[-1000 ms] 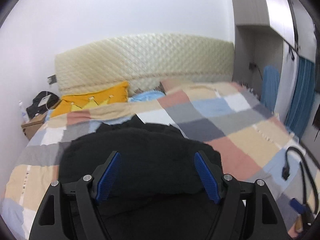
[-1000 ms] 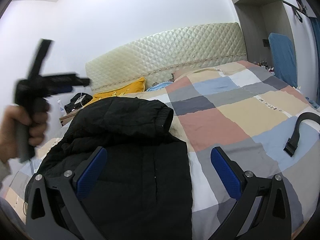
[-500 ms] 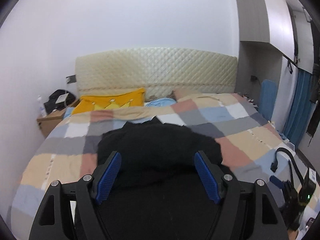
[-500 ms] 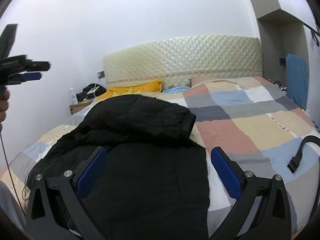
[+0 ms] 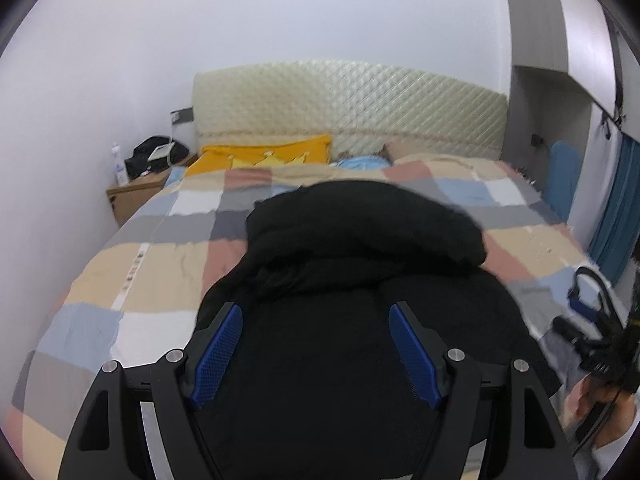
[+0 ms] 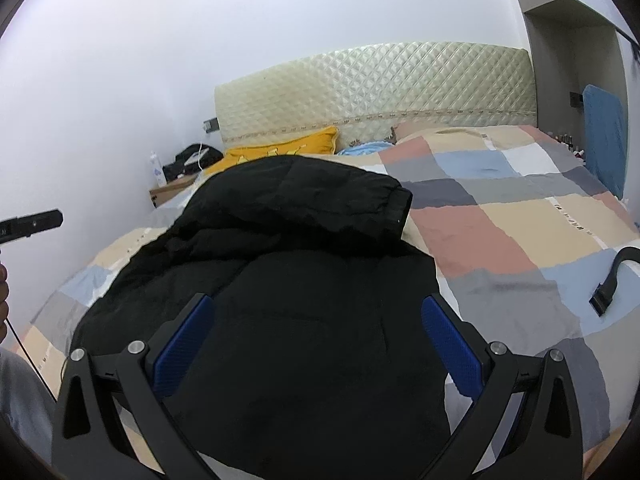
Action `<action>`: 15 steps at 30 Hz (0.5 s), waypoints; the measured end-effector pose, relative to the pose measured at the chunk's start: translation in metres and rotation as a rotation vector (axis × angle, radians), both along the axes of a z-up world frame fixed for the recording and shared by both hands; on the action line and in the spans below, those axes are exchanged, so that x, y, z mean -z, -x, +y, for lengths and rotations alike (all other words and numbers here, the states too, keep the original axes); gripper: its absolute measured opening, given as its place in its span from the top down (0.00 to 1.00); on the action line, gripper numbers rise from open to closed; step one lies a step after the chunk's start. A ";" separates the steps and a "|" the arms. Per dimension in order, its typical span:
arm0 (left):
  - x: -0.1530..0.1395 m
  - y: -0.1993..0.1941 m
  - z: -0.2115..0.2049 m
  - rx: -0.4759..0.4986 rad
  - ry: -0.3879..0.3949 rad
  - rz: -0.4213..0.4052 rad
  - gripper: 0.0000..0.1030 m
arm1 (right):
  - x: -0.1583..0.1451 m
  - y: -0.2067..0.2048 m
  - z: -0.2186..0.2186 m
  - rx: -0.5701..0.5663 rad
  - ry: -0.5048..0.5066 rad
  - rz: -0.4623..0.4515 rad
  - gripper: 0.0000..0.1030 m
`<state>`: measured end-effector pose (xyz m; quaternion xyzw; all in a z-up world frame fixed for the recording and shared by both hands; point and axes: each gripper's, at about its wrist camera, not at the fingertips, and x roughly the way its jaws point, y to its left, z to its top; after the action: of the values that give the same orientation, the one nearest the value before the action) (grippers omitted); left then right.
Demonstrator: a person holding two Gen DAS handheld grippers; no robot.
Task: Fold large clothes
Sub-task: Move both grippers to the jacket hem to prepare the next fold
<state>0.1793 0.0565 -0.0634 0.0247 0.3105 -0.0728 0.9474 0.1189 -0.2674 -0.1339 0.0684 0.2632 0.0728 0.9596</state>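
Done: a sleeve is laid across the jacket [image 6: 288, 300] at the bed's [image 6: 520, 240] near edge.
Left: further folds.
Left gripper [image 5: 316, 354]: fingers wide, nothing held.
Right gripper [image 6: 318, 346]: likewise.

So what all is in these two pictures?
jacket: one, black, lying on the bed, partly folded
bed cover: one, checked beige, pink, blue and grey
headboard: one, cream, quilted, against the wall
pillow: one, yellow, by the headboard
nightstand: one, wooden, left of the bed
bottle: one, white, on the nightstand
strap: one, black, on the cover's right edge
left gripper: black with blue pads, open above the jacket
right gripper: same, open above the jacket
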 end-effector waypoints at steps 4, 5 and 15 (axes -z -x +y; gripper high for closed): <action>0.020 -0.001 0.016 -0.031 0.025 0.049 0.27 | 0.002 -0.002 0.007 -0.015 0.028 0.016 0.00; 0.026 -0.002 0.021 -0.037 0.040 0.064 0.27 | 0.003 -0.003 0.010 -0.020 0.036 0.019 0.00; 0.051 -0.011 0.047 -0.109 0.096 0.166 0.27 | 0.018 -0.016 0.017 -0.039 0.070 0.114 0.00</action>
<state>0.1907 0.1034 -0.1140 -0.0438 0.3848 -0.0376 0.9212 0.1348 -0.2507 -0.1517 0.0337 0.3211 0.0783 0.9432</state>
